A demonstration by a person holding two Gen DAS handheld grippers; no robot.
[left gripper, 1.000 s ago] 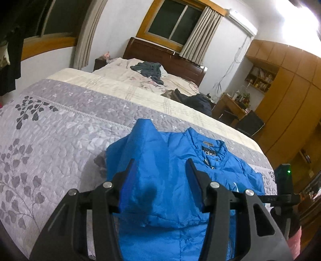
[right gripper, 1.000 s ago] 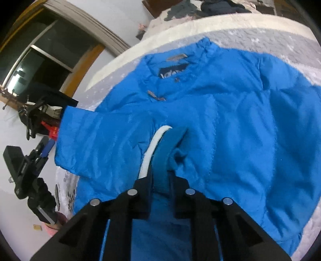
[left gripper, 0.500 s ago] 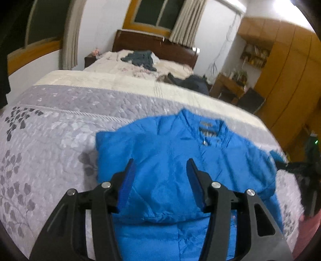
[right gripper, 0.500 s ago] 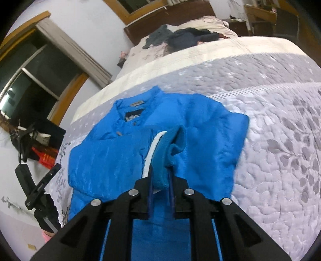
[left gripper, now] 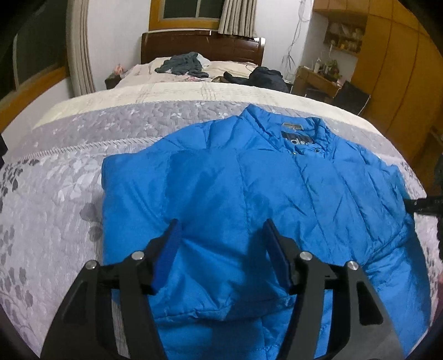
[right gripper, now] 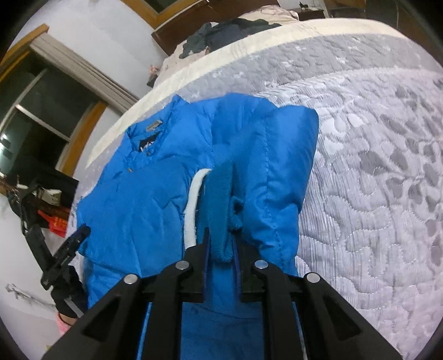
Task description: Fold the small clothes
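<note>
A lived-in home bedroom: a wide bed (left gripper: 69,177) under a grey leaf-patterned quilt, its dark wooden headboard (left gripper: 202,44) against a white wall beneath a curtained, wood-framed window (left gripper: 191,12). Loose dark clothes (left gripper: 182,65) lie heaped near the pillows. To the right stand tall wooden wardrobes (left gripper: 398,72) and a cluttered desk (left gripper: 315,79) with a shelf (left gripper: 343,36) of small items above.

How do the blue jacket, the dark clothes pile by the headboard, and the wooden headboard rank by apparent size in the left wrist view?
1. blue jacket, largest by far, though it lies nearest the camera.
2. wooden headboard.
3. dark clothes pile, smallest; like the headboard, distance shrinks it.
</note>
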